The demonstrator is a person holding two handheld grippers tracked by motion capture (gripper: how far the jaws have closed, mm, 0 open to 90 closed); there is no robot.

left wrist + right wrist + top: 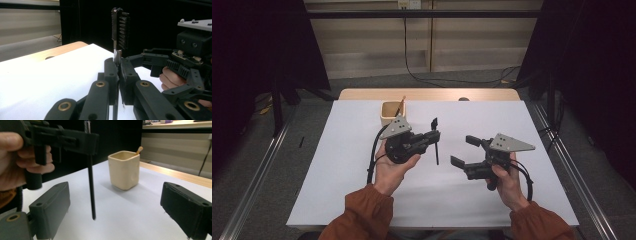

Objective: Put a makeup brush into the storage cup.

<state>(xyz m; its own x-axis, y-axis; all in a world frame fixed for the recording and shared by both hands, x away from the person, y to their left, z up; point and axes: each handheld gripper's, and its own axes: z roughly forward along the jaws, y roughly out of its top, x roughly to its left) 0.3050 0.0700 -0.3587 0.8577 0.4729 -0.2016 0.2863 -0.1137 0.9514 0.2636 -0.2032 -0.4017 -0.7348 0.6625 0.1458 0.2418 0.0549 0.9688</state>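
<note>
Right gripper (461,150): held over the near-right part of the desk (337,175); its jaws are spread wide with nothing between them and point toward the brush.
Left gripper (435,136): held over the middle of the desk, jaws clenched on the thin handle of a black brush (435,142).
Brush: clamped partway along its handle; in the high view the bristle head points toward the far edge and the slim tail toward the near edge; in the right gripper view the tail tip (93,217) hangs just above the white surface.
Cup (391,112): cream, square-walled, standing upright near the far edge, left of centre, beyond the left gripper.
Cup contents: one thin stick (139,150) with a light tip leans out over the rim; what else is inside cannot be told.
</note>
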